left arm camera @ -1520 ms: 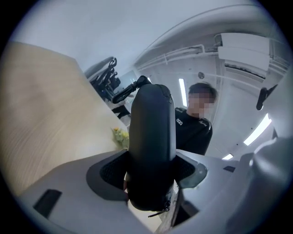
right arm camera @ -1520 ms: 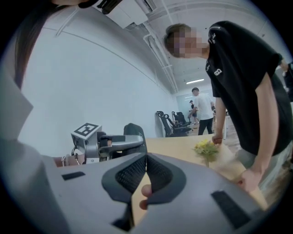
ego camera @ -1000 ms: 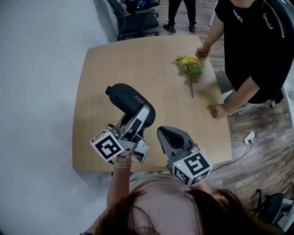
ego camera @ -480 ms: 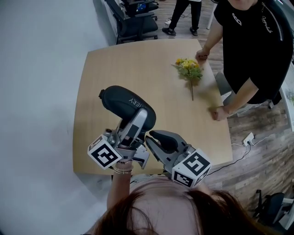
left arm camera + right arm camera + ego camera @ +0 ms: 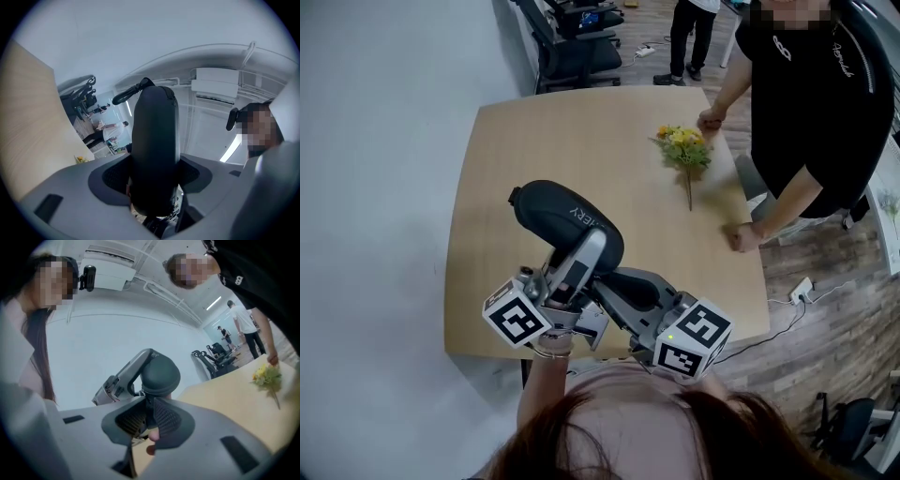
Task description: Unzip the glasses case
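Left gripper is clamped on the glasses case, which projects straight ahead from between its jaws. Right gripper has its jaws together at the case's near end. Judged: case closed, unzipping not yet begun.

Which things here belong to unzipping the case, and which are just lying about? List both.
In the job: black oval glasses case, clamped in the left gripper; right gripper, jaws together at the case's near end.

Lying about: bunch of yellow flowers on the light wooden table; bystander's hand on the table edge; black office chairs beyond.
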`<state>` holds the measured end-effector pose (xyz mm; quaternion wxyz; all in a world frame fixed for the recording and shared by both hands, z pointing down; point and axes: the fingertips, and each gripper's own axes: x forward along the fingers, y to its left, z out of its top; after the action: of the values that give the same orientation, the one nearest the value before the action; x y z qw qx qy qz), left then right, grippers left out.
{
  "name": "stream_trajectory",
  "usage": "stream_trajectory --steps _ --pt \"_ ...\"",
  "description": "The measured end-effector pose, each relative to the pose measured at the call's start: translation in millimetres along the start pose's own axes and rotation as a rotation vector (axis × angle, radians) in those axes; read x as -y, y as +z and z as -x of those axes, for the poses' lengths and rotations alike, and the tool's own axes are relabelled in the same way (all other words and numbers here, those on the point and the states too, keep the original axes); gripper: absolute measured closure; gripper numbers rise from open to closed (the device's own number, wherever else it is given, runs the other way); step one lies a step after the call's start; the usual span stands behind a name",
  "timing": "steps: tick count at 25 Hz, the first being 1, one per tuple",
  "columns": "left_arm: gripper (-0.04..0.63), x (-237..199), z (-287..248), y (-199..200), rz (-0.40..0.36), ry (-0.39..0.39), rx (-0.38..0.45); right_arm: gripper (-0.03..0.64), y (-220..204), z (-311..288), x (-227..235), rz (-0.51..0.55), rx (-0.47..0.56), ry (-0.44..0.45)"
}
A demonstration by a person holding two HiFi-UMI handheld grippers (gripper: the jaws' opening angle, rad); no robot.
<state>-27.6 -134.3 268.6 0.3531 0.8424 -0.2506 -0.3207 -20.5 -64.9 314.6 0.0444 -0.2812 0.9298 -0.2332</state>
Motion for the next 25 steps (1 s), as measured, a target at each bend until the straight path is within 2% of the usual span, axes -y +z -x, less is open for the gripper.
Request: stream_trajectory --steps 7,14,25 --pt "0.314 -11.1 10.5 2.1 -0.006 0.040 0.040 0.598 -12.3 -4.0 -5.1 0.109 -0.020 0.016" --pt "0.314 -11.8 32.5 20.5 -0.021 0.069 0.074 0.601 -18.1 -15.1 -21.0 0.119 -0.002 0.039" --pt "0.316 -25.1 86.0 67.0 0.004 0.070 0.098 0.601 -35.1 -61.9 -55.1 0.172 0.026 -0.019"
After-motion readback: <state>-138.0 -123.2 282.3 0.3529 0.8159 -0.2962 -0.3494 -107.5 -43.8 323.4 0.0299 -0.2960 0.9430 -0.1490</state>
